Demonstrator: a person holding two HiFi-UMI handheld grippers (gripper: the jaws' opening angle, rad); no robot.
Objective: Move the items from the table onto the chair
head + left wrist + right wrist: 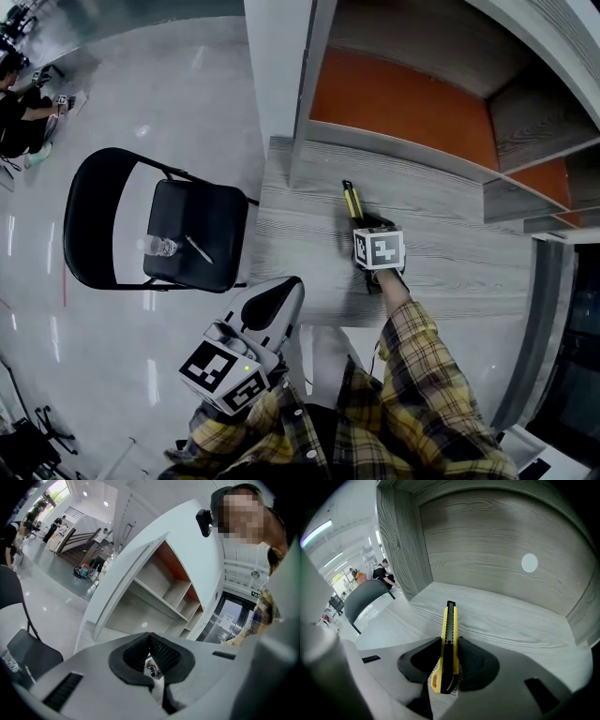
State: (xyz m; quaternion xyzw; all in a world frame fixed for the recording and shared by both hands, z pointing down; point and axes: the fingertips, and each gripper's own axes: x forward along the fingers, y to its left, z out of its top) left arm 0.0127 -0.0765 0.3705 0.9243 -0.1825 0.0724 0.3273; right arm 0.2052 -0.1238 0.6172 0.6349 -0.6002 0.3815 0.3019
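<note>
right gripper (pixel 449 662) clamped on utility knife (pixel 450 634), which sits on edge near the table's (pixel 450 272) back edge by the shelf unit (pixel 403 103), so the pads take its flat sides. left gripper (pixel 151 654) shut, empty, off the front edge. chair (pixel 202 211) seat mostly bare beside bottle (pixel 161 247) and pen (pixel 198 248)
</note>
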